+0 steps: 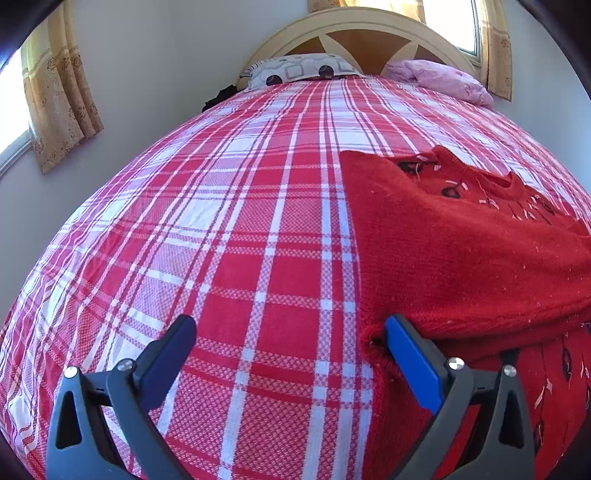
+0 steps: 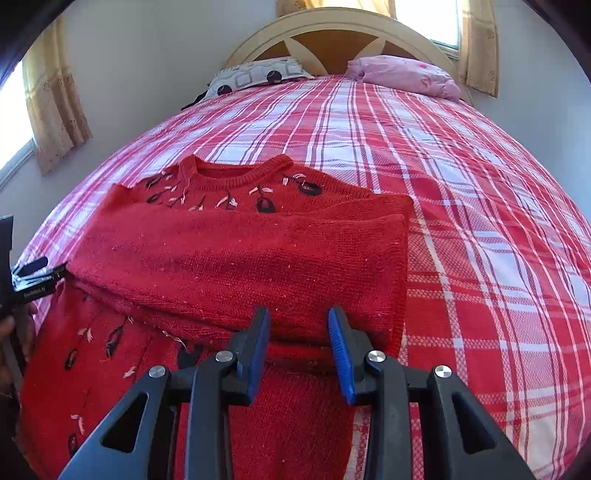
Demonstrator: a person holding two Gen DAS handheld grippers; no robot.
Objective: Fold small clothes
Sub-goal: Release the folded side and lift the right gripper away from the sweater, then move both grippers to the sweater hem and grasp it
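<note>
A red knitted sweater [image 2: 236,251] with black and white embroidery lies on the plaid bed, its sleeves folded across the body. It also shows in the left wrist view [image 1: 461,251] at the right. My left gripper [image 1: 291,332] is open wide at the sweater's left edge; its right finger [image 1: 410,354] touches the knit. My right gripper [image 2: 299,328] is open, fingers apart over the folded edge near the sweater's lower middle. The left gripper shows at the far left of the right wrist view [image 2: 33,280].
The bed has a red and white plaid sheet [image 1: 221,221]. A patterned pillow [image 1: 295,70] and a pink pillow [image 1: 443,79] lie by the headboard [image 2: 343,33]. Curtained windows stand on the left wall [image 1: 55,96] and behind the headboard.
</note>
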